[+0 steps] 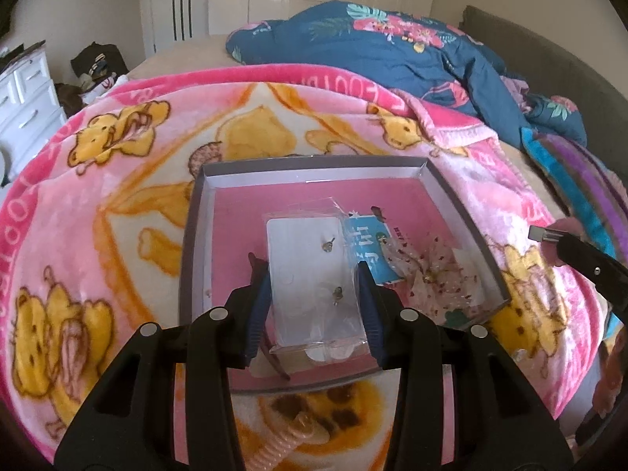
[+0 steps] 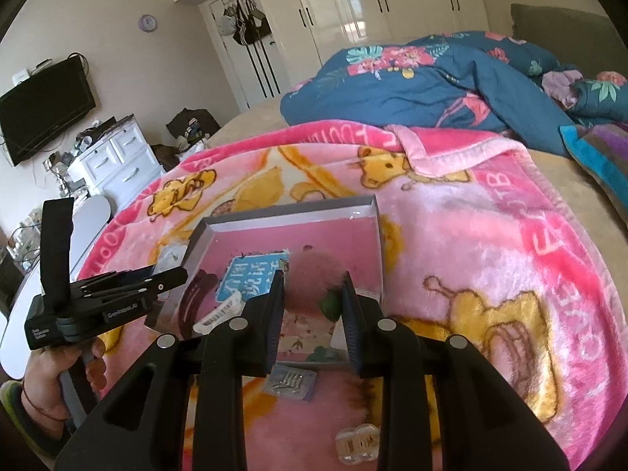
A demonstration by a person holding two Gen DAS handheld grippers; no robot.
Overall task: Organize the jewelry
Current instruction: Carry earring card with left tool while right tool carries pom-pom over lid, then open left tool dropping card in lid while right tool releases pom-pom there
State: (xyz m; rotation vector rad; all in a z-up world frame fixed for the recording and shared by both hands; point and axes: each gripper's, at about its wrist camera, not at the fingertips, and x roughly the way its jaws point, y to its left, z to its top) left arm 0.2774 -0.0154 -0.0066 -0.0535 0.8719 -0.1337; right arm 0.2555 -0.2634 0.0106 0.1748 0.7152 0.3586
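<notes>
Jewelry here is mostly packeted pieces, and the left gripper [image 1: 314, 278] is clamped on 1 of them: an earring card [image 1: 310, 271] in a clear sleeve, with 2 small earrings pinned to its white face. It hangs over the near part of the grey box [image 1: 314, 163], an open tray with a pink floor that sits on the pink bear blanket [image 1: 117, 196]. A teal card [image 1: 371, 247] and a crinkly floral pouch [image 1: 435, 274] already lie in the right half of the box.

The right gripper [image 2: 314, 294] grasps a fuzzy pink pompom [image 2: 310, 271] with a green bit beside it, held above the box's right side. Nearer on the blanket, outside the box, wait a small bead packet [image 2: 290, 382] and a clear hair clip [image 2: 357, 445].

Both hands look to be mid-delivery into the box. Next, I judge, each needs lowering to the floor and releasing: card into the bare left half, pompom clear of the pouch.
</notes>
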